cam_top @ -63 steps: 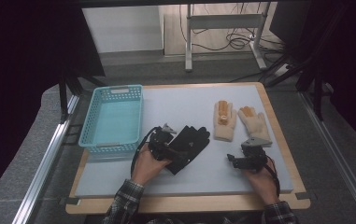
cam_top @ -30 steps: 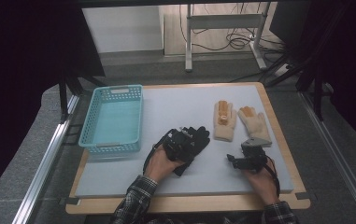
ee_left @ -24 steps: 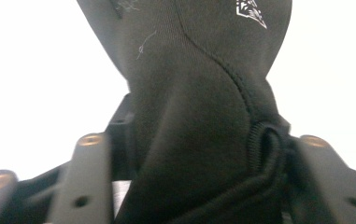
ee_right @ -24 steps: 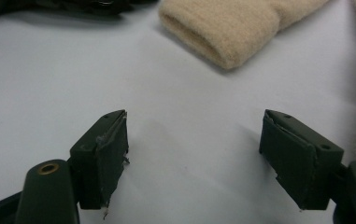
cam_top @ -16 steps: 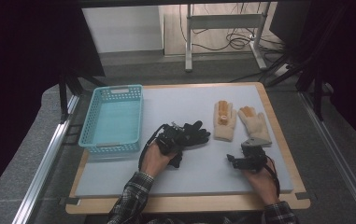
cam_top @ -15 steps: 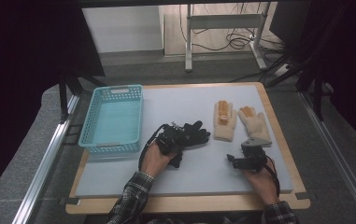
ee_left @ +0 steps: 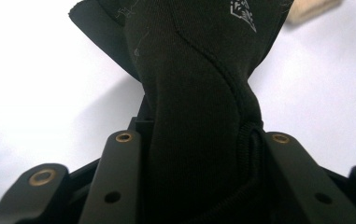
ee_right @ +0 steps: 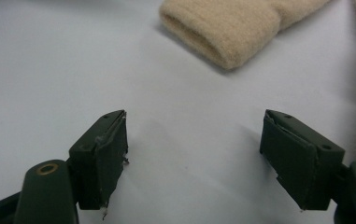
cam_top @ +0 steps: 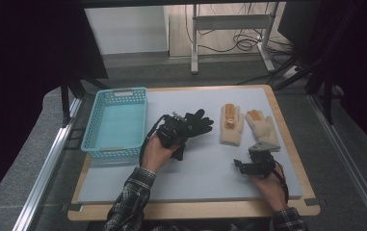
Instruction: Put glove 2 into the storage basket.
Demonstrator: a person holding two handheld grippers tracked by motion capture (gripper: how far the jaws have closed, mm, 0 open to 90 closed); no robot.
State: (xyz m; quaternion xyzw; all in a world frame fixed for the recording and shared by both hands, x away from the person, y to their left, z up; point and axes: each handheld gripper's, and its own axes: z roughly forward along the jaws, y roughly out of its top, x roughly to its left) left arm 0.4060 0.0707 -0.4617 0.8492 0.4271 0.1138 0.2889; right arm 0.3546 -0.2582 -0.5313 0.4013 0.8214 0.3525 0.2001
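In the high view a turquoise lattice basket (cam_top: 116, 122) sits at the mat's (cam_top: 205, 168) left. Just right of it the left gripper (cam_top: 174, 129) clamps a black glove (cam_top: 196, 123). The left gripper view adds the glove's (ee_left: 199, 107) smooth stitched fabric and a small white logo, bunched between the jaws. Right of it lie two fuzzy beige gloves (cam_top: 231, 125) with orange patches. The right gripper (cam_top: 251, 166) rests near them; its view shows a ribbed cuff (ee_right: 222, 28) and jaws spread wide, holding nothing.
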